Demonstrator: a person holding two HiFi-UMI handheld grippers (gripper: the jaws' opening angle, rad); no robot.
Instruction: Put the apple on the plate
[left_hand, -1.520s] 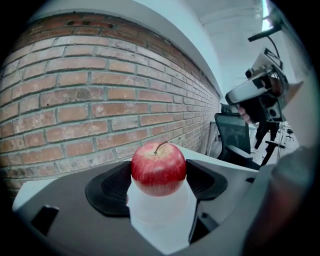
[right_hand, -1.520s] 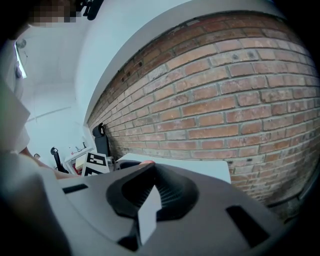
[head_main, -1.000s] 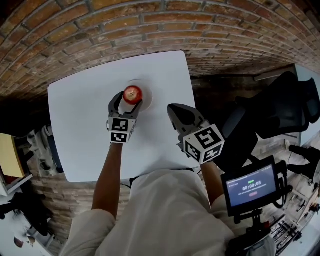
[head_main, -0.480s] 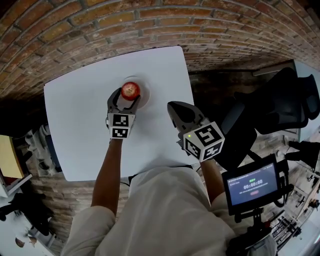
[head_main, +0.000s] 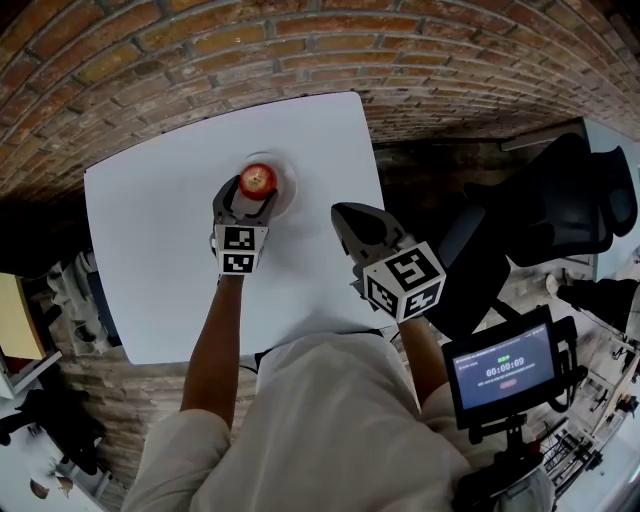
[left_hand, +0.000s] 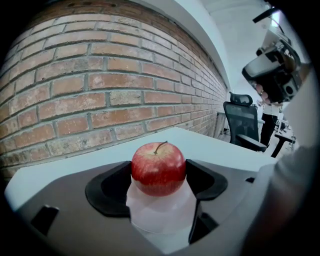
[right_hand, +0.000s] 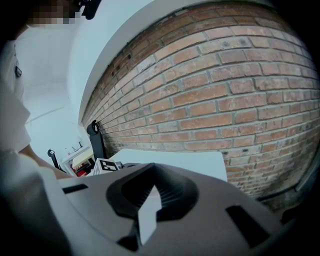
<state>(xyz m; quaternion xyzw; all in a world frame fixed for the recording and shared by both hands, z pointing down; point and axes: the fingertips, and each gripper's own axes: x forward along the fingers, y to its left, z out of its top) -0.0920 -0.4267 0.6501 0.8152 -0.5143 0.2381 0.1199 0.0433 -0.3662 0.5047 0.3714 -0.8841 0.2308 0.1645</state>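
Note:
A red apple (head_main: 258, 180) sits between the jaws of my left gripper (head_main: 251, 193), which is shut on it. It hangs right over a small white plate (head_main: 289, 190) at the far middle of the white table (head_main: 150, 220). In the left gripper view the apple (left_hand: 158, 168) touches both black jaws, and the plate (left_hand: 160, 215) shows pale just beneath it. I cannot tell if the apple touches the plate. My right gripper (head_main: 341, 213) hovers near the table's right edge, jaws closed on nothing. Its tips (right_hand: 153, 165) meet in the right gripper view.
A brick wall (head_main: 300, 50) runs behind the table. A black office chair (head_main: 570, 210) stands to the right, and a small screen on a stand (head_main: 500, 375) is at the lower right. My left gripper's marker cube (right_hand: 106, 165) shows in the right gripper view.
My left gripper has carried the apple slightly farther over the plate. The right gripper has barely moved.

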